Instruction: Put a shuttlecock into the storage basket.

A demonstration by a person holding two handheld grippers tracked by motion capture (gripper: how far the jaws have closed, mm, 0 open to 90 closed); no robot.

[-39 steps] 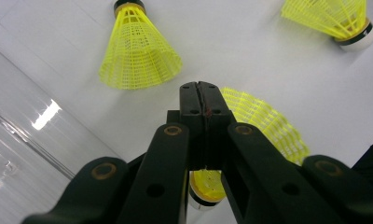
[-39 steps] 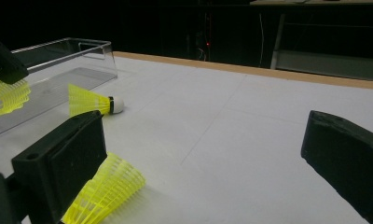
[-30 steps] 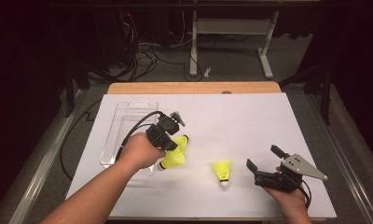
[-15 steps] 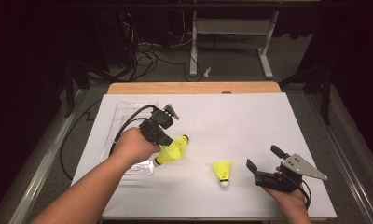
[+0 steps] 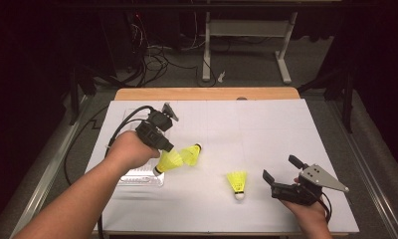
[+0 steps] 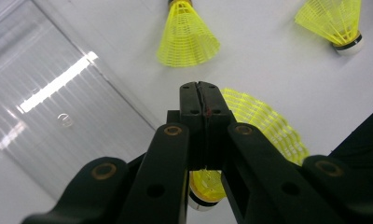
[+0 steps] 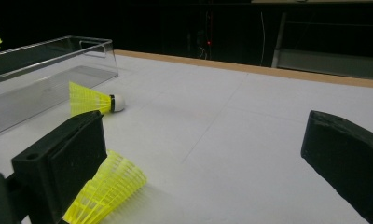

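Yellow shuttlecock pinched by its skirt in the left gripper, lifted off the white table.

The held shuttlecock [image 5: 168, 162] hangs just under the left gripper [image 5: 163, 148], whose jaws are pressed together on the edge of its mesh skirt; its white cork end points down and toward the person, at the near corner of the clear plastic tray [image 5: 137, 177] that lies under the left hand. A second shuttlecock [image 5: 192, 153] lies on the table right beside the held one, on the side away from the hand, cork pointing off toward the far edge. A third shuttlecock [image 5: 237, 182] stands cork-down just to the left of the right gripper [image 5: 279, 175], apart from it; that gripper rests low with its jaws spread wide and nothing between them.
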